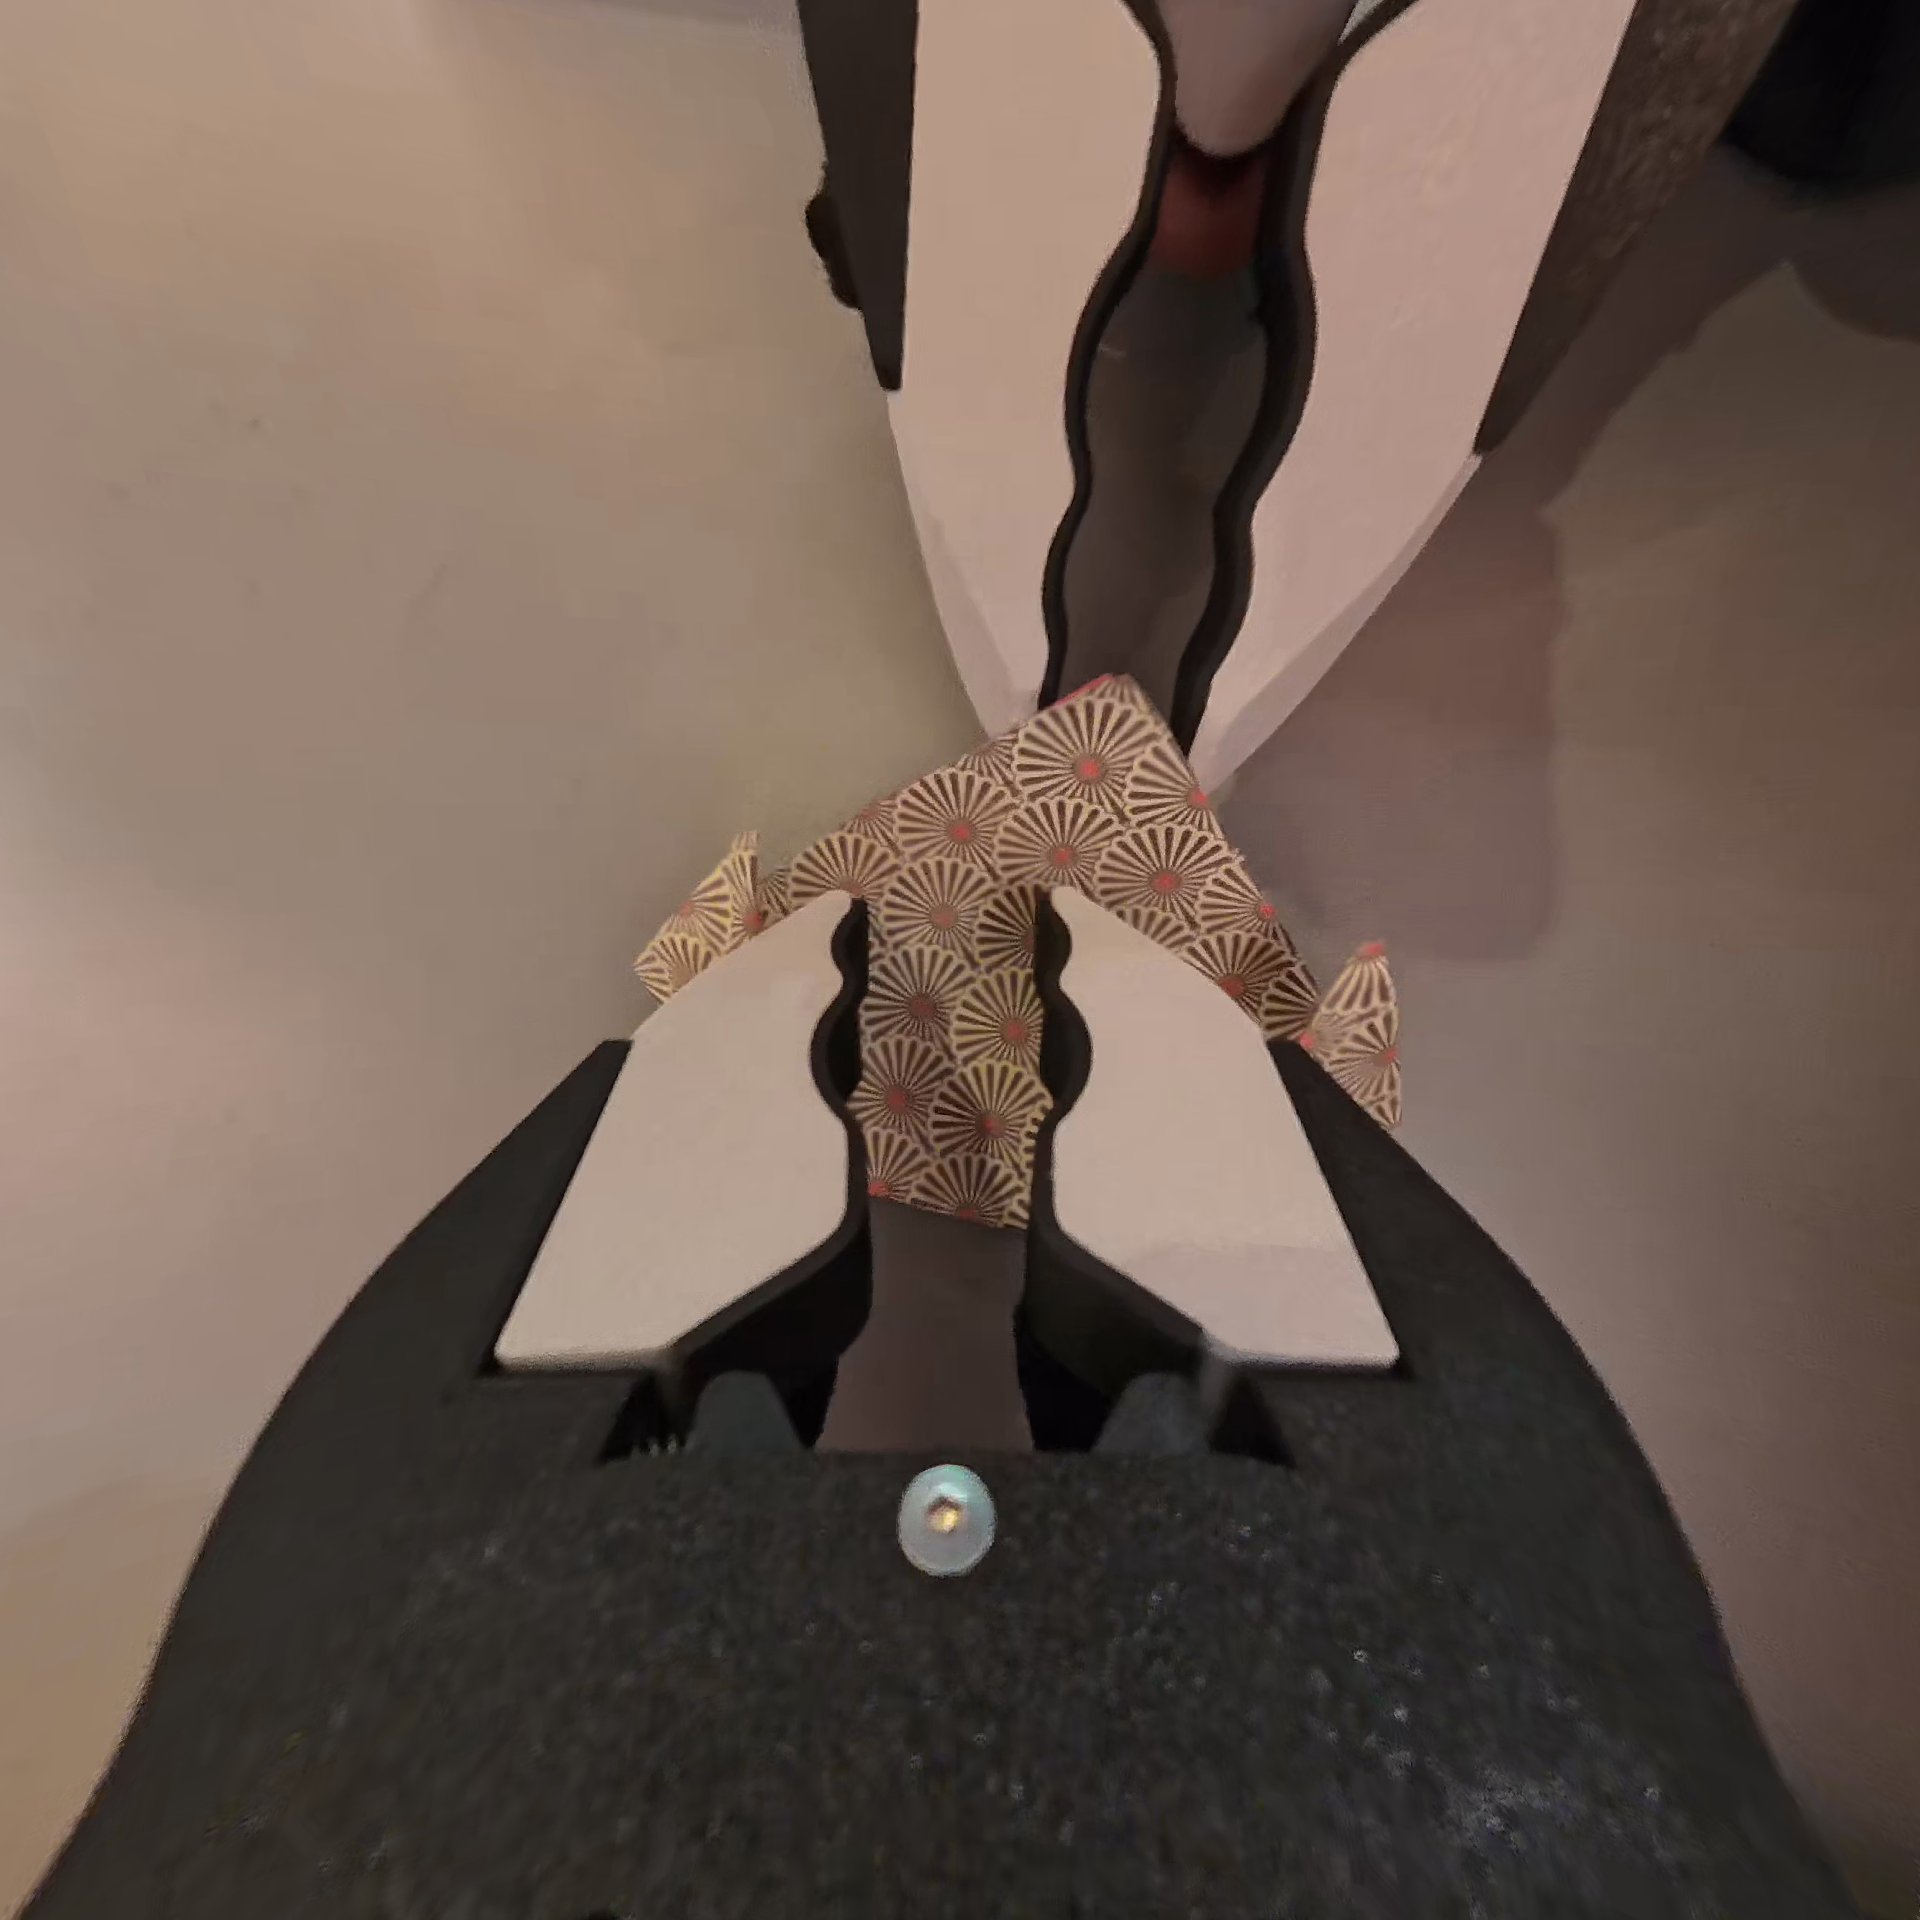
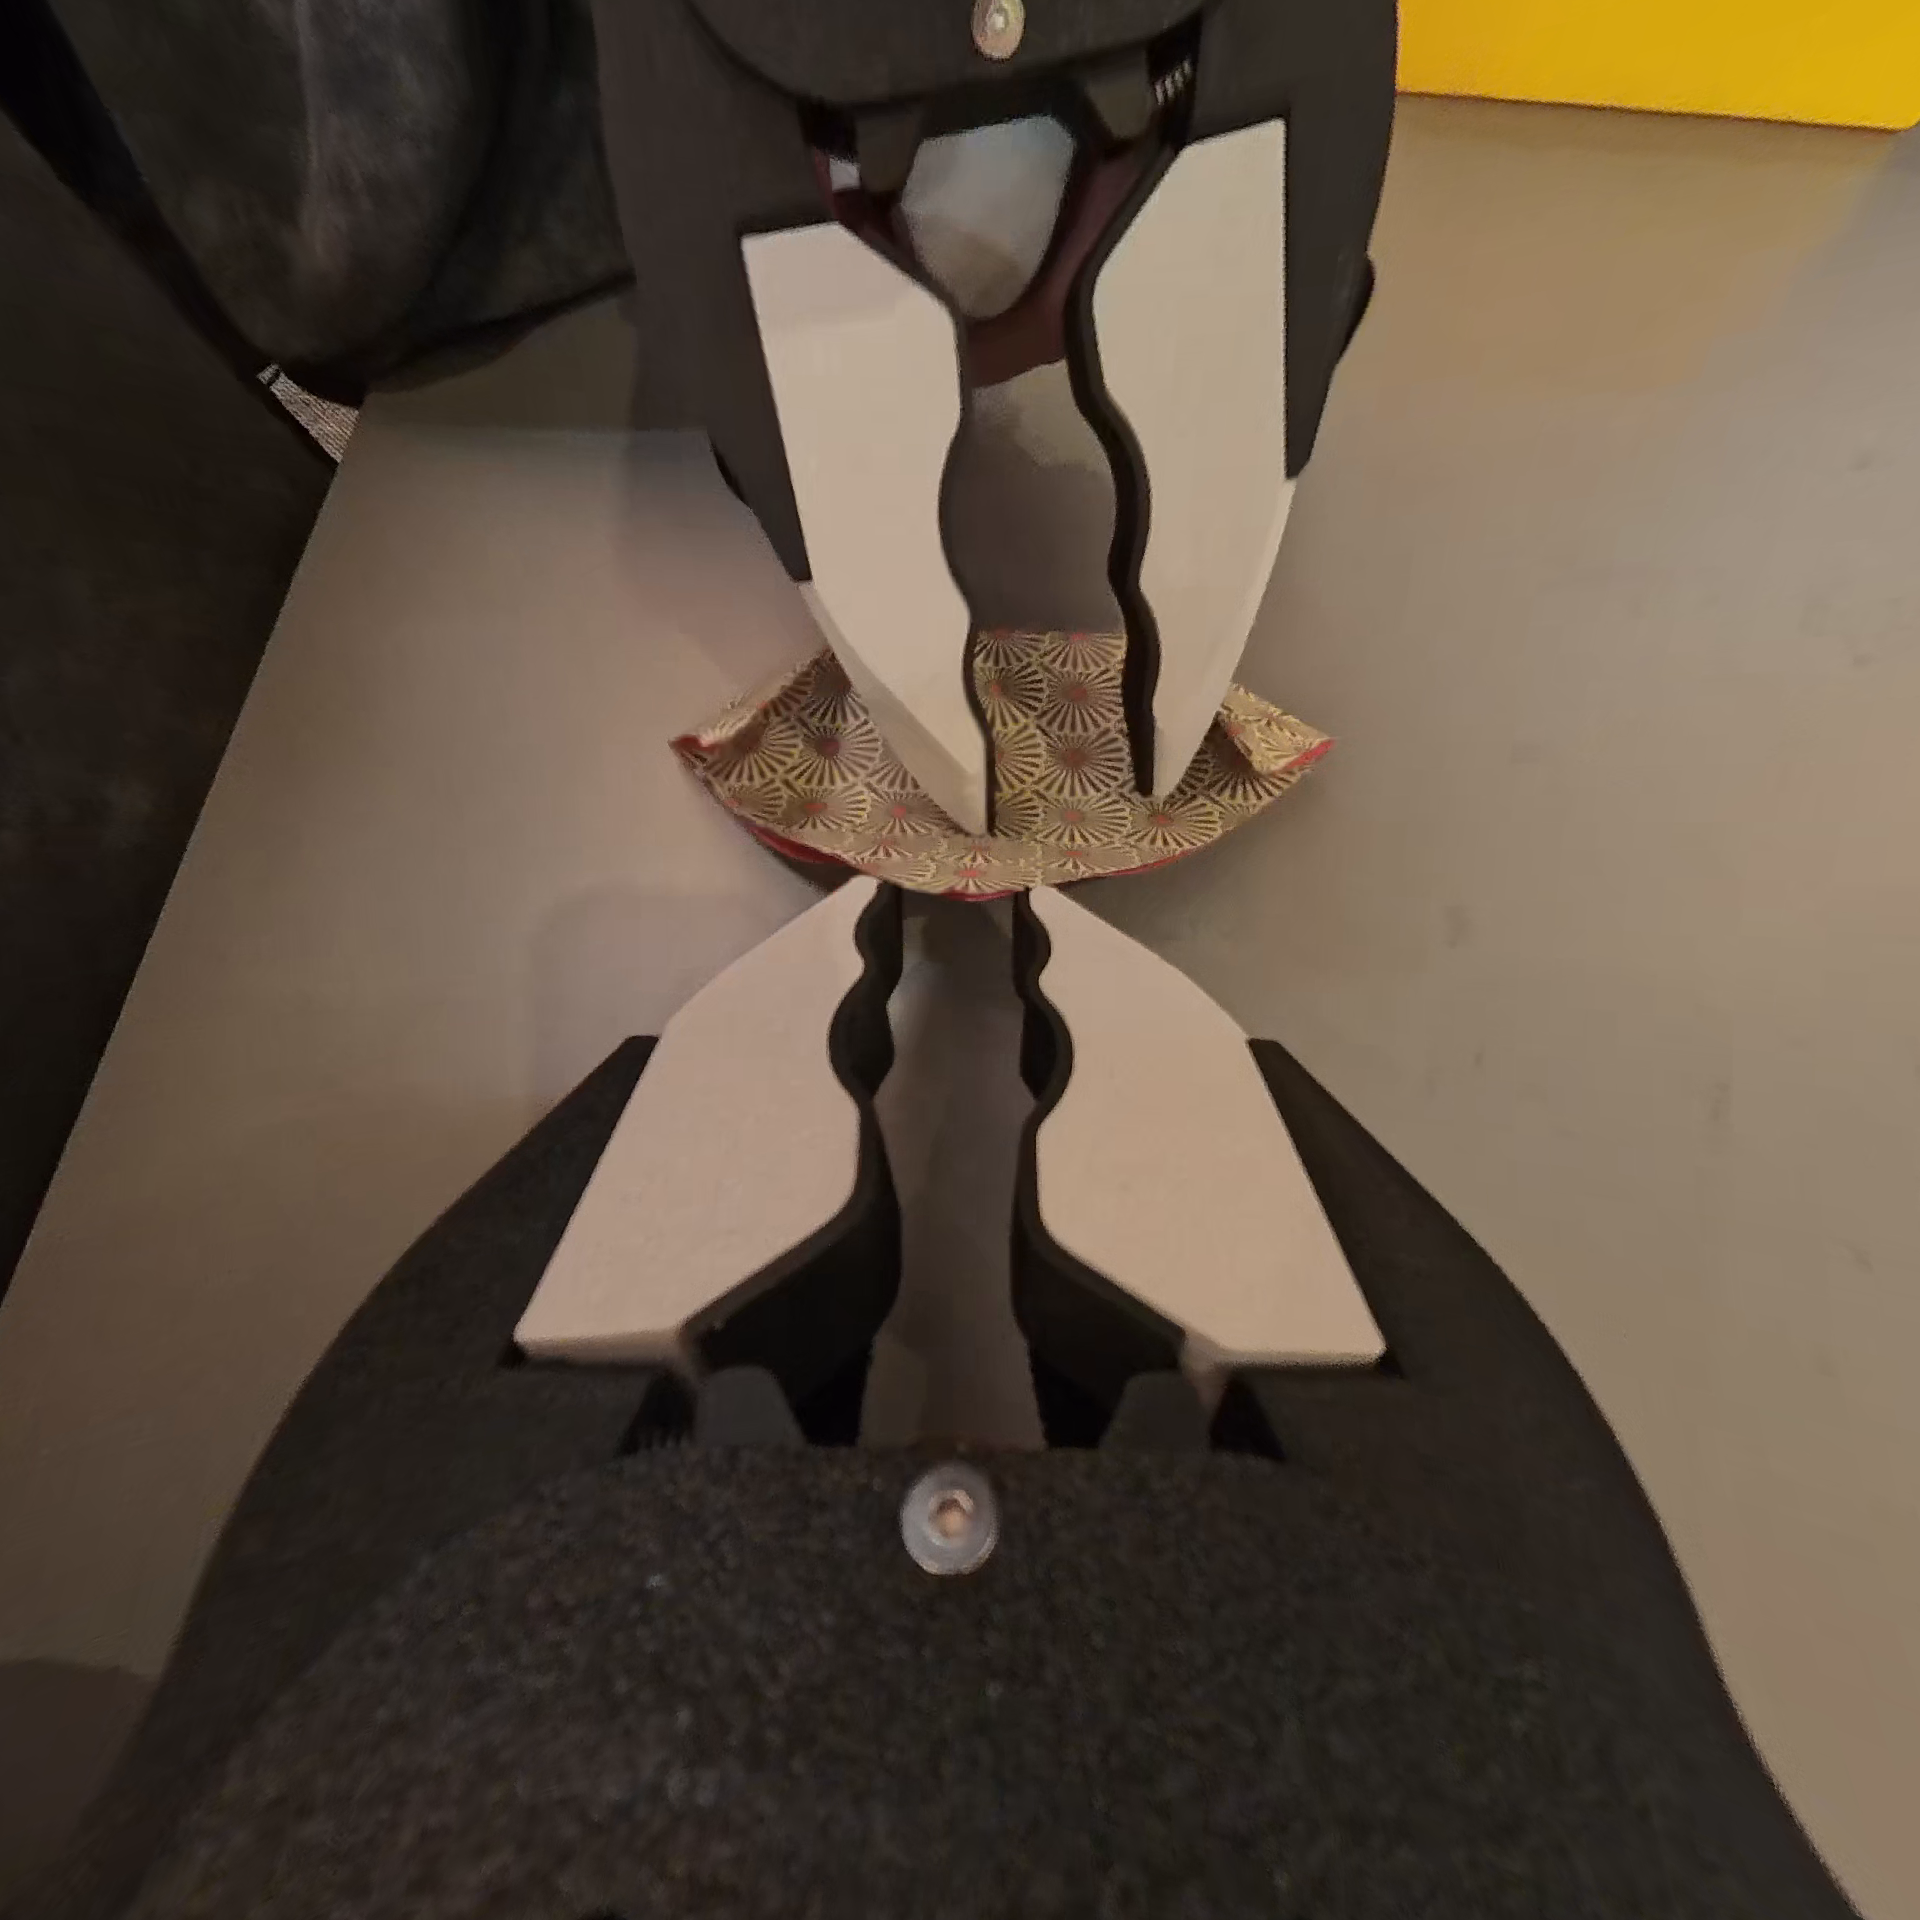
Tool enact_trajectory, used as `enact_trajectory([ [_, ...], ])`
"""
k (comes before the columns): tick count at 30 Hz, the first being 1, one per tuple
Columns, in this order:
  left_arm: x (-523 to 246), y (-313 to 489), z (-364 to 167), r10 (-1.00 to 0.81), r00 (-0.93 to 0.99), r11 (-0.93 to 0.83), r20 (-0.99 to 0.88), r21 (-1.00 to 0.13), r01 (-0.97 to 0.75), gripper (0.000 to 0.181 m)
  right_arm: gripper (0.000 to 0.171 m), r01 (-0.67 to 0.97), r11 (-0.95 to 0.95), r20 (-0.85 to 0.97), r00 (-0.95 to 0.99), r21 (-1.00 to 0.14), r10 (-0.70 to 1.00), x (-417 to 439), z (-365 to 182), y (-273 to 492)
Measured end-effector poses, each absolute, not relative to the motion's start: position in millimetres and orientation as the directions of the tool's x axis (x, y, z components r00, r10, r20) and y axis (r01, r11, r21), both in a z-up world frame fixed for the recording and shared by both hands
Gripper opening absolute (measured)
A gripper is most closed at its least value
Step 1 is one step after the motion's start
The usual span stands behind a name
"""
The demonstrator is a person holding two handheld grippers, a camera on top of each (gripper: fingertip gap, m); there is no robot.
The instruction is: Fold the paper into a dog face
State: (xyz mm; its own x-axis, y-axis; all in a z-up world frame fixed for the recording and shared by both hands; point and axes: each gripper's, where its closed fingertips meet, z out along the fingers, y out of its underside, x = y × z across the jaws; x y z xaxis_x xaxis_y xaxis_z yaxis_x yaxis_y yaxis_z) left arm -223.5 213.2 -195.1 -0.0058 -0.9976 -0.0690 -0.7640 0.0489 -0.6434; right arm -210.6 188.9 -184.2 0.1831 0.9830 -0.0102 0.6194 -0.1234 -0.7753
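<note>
The paper (image 1: 1049, 831) is a folded piece with a brown and cream fan pattern and red dots, lying on the grey table (image 1: 364, 623). Its two side corners are curled up. My left gripper (image 1: 951, 909) stands over it, jaws a narrow gap apart, with paper showing in the gap. In the right wrist view its fingertips (image 2: 977, 790) rest on top of the paper (image 2: 831, 769). My right gripper (image 2: 954, 899) faces it from the opposite side, jaws also a narrow gap apart, tips at the paper's folded edge. It also shows in the left wrist view (image 1: 1120, 707).
The table's left edge (image 2: 260, 644) runs diagonally in the right wrist view, with dark fabric (image 2: 312, 208) beyond it. A yellow object (image 2: 1662, 62) sits at the far right corner. Bare table (image 2: 1558, 727) lies to the right of the paper. The tips of both grippers are at nearly the same place.
</note>
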Motion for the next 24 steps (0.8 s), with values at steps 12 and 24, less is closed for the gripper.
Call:
enact_trajectory([
  [12,-267,210,-192,-1.0,0.016,0.003,-0.024,-0.626,-0.78,0.023,0.024,0.621,-0.137,-0.036,0.172,-0.772,0.984,-214,-190,189],
  [24,-257,210,-209,-0.998,0.048,-0.023,-0.026,-0.606,-0.795,0.02,0.023,0.545,-0.54,-0.385,0.38,-0.642,0.841,-206,-197,183],
])
